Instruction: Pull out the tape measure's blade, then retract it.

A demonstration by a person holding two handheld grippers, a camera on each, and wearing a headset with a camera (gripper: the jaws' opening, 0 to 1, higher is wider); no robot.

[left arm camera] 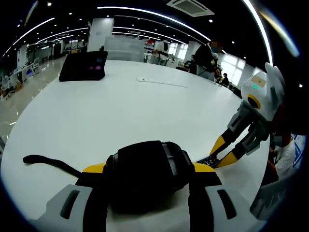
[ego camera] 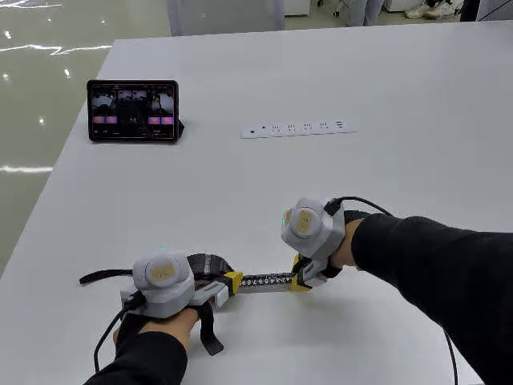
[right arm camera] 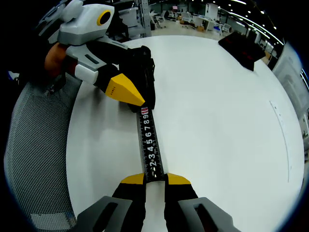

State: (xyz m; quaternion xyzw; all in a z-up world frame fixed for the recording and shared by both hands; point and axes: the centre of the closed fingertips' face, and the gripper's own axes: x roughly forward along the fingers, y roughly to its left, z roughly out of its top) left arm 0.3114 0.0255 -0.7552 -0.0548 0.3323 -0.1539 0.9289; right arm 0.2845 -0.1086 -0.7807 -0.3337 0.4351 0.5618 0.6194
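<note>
Bench edges: the white bench (ego camera: 240, 192) is running wide and flat ahead of both claws. In the right gripper view its near edge is sitting just behind the left claw (left arm camera: 149, 169), w/ grey mesh (right arm camera: 34, 145) showing past it.
Open room: the tablet (ego camera: 132, 110) & power strip (ego camera: 298, 127) are lying well apart from the work, toward the far side, w/ bare top between them & the claws.
Tape measure: the tape measure (ego camera: 210, 265) is resting on the bench in the near-left part. It is black, rounded & chunky.
Left claw: it is grasping the tape measure from both sides, its yellow wedge tips poking out past the black body.
Blade: the blade (right arm camera: 148, 140) is lying flat on the bench, drawn out a short way & running straight from the tape measure to the right claw (right arm camera: 155, 180). It is a thin pale strip w/ black numerals 1–9 & a red mark by the mouth.
Right claw: it is clenching the blade's free end, yellow tips close together w/ the strip pinched between.
Strap: a black strap (left arm camera: 48, 162) is trailing from the tape measure, curving leftward over the bench.
Materials: both claws are showing grey-white plastic shells, black fingers & yellow tips. The bench top is looking smooth & plain.
</note>
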